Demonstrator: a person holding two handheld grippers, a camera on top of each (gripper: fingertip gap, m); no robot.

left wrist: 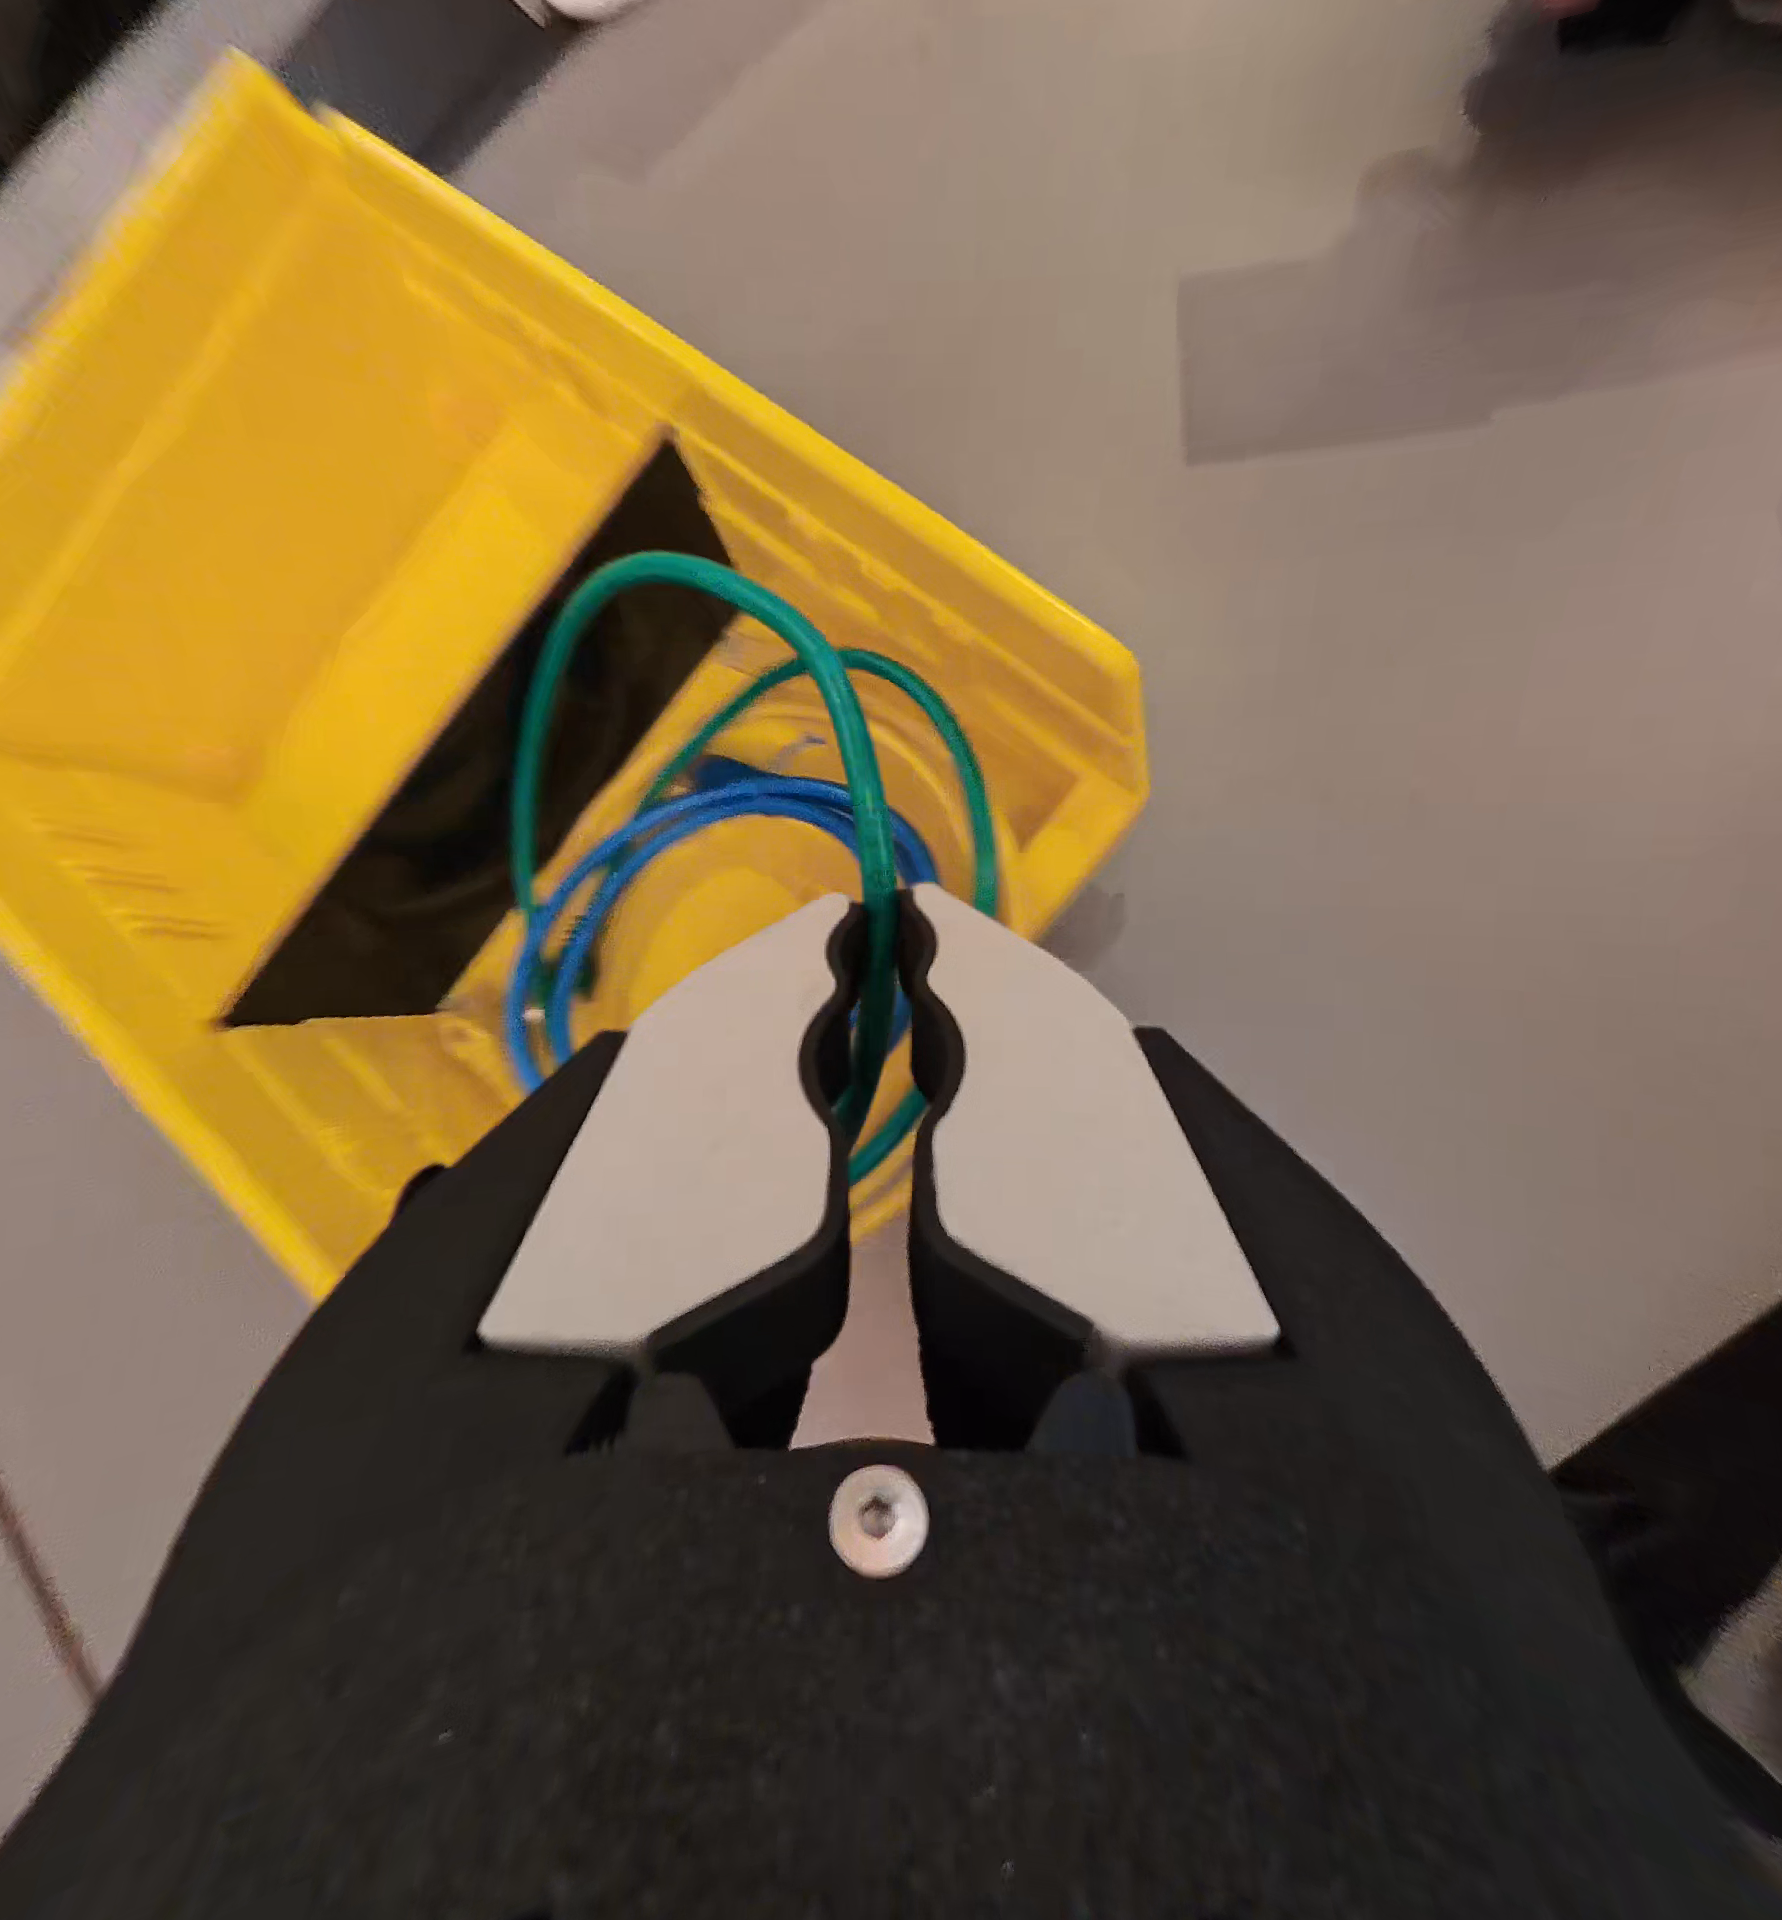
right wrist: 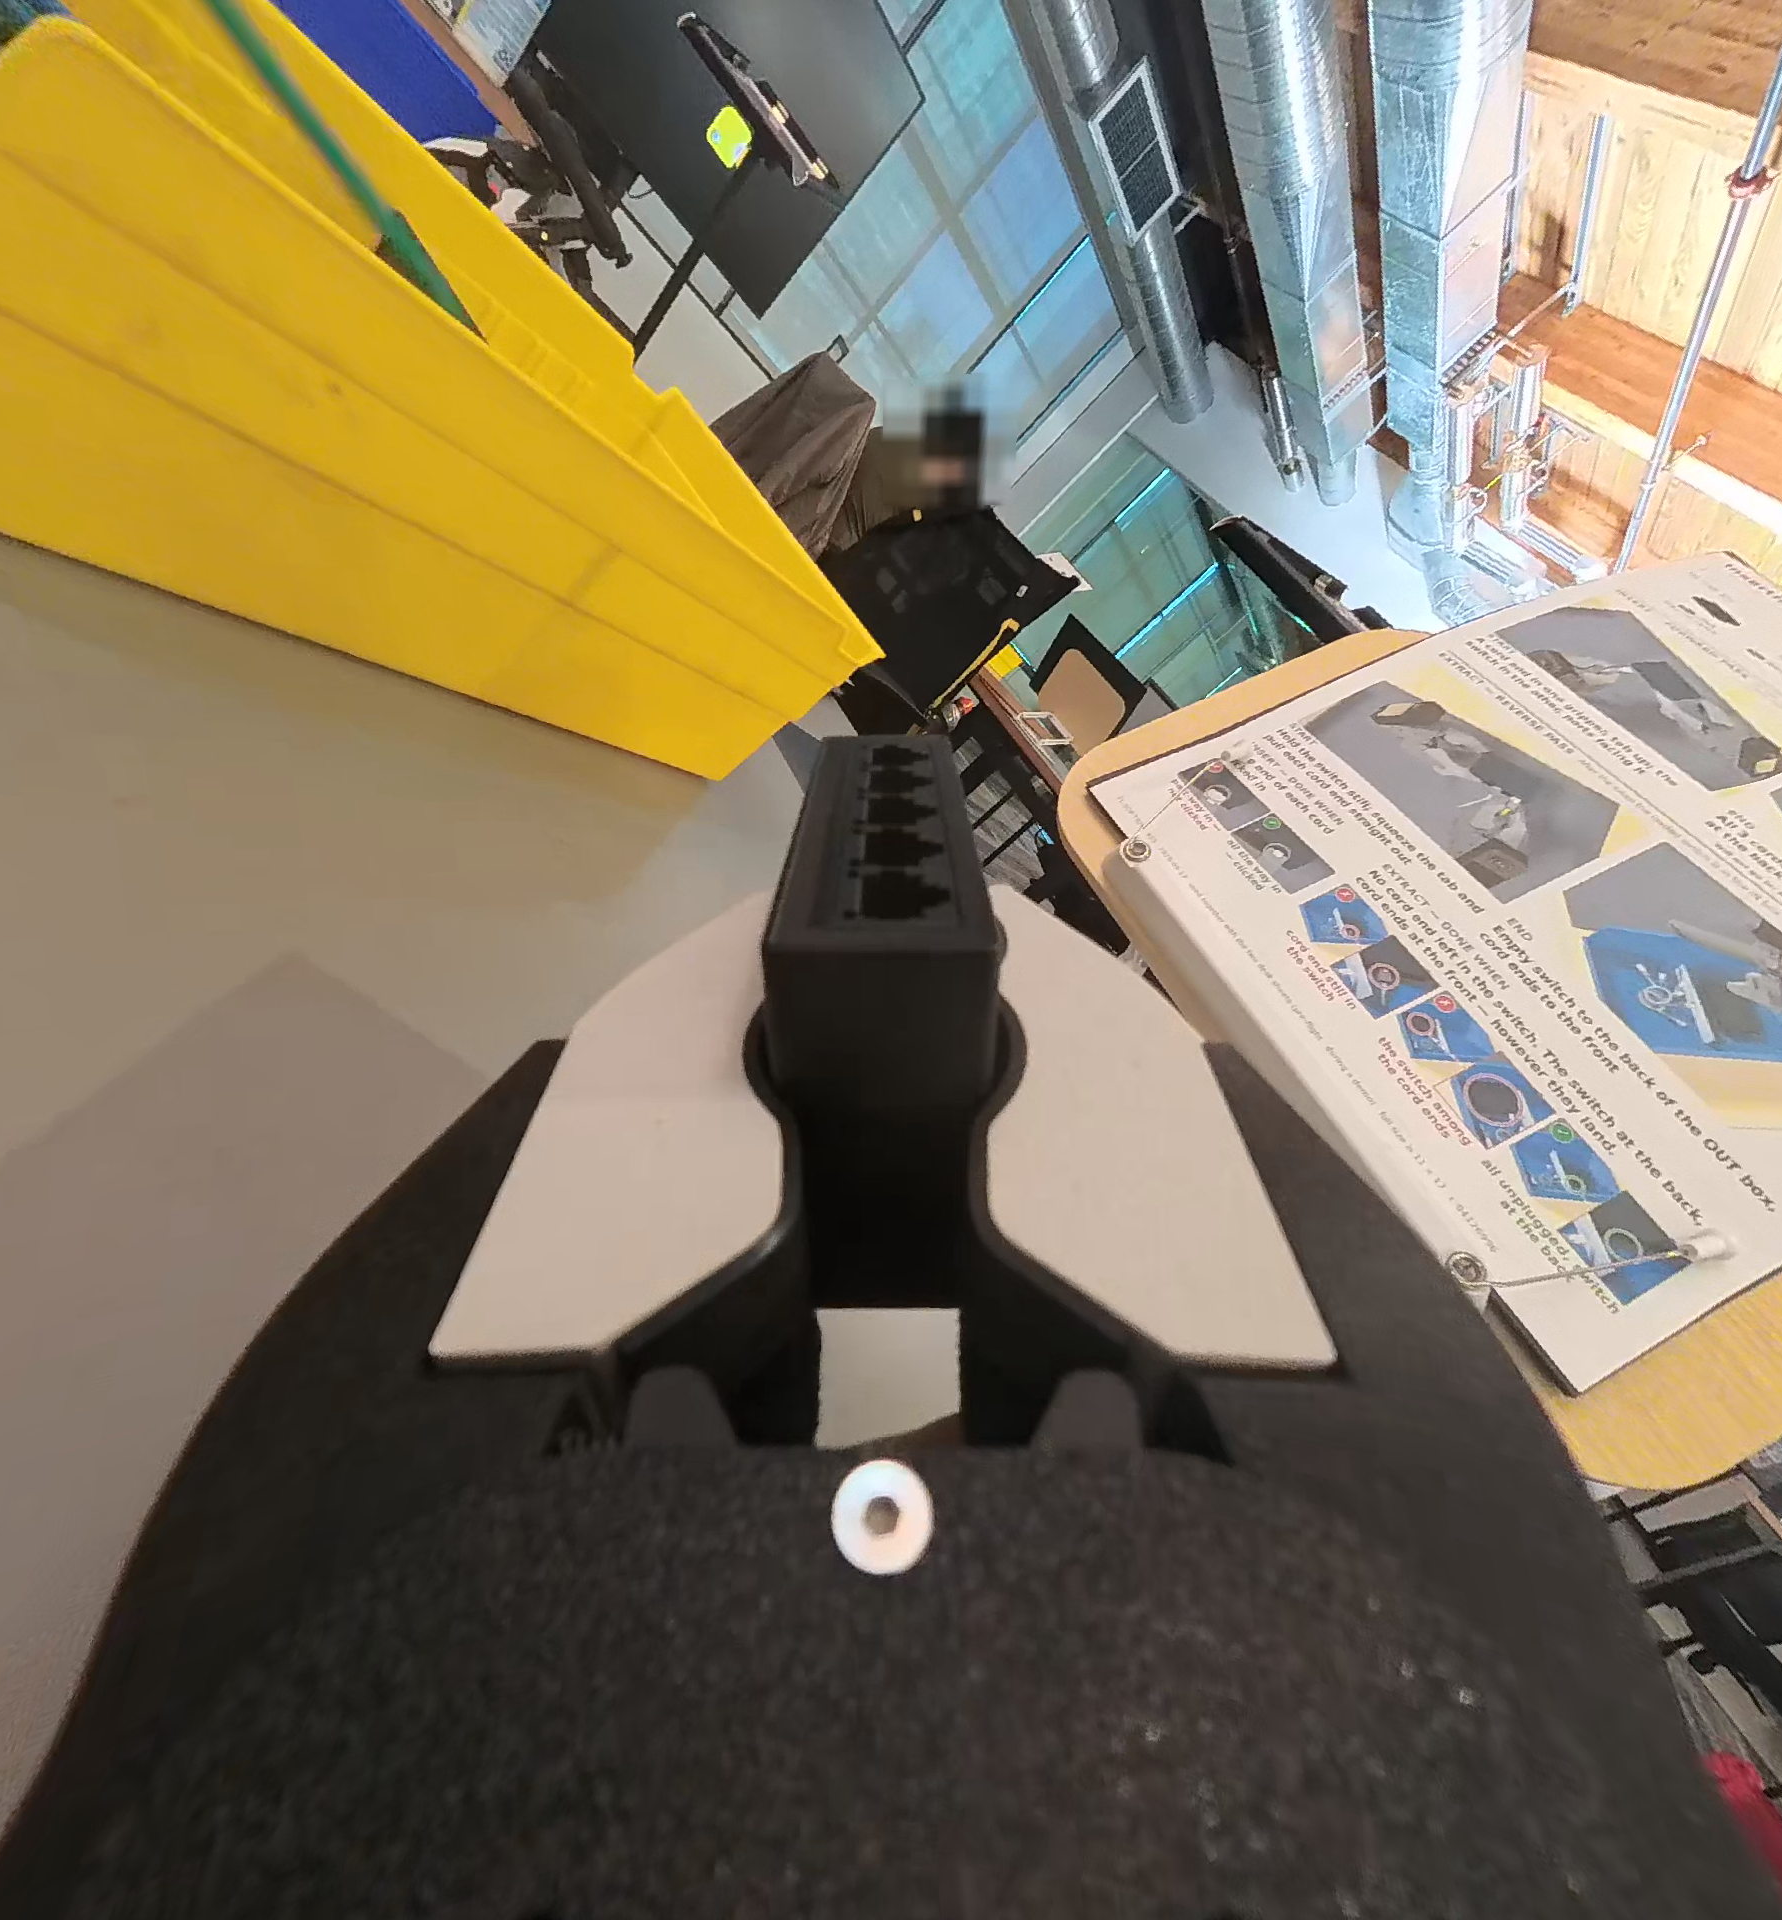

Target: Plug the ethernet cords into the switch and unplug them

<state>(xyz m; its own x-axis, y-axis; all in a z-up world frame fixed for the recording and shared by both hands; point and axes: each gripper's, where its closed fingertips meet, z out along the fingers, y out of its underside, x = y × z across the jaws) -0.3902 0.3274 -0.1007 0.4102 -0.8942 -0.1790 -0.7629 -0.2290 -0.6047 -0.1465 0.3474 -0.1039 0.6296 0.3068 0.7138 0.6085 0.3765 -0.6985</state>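
The left gripper (left wrist: 874,914) pinches a thin green ethernet cord (left wrist: 856,748) above a yellow plastic bin (left wrist: 243,520) where blue cords (left wrist: 721,821) lie coiled. The right gripper (right wrist: 882,997) clamps a black plastic switch (right wrist: 882,883), ports upward, over the grey table (right wrist: 191,883); a laminated instruction sheet (right wrist: 1489,935) lies beside it.

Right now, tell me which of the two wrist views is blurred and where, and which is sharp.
Left wrist view: the yellow bin is smeared by motion blur, its ribs streaked; the left gripper and green cord it pinches stay fairly crisp. Right wrist view: mostly sharp, the switch in the right gripper shows clear ports; wide-angle bending curves the edges.
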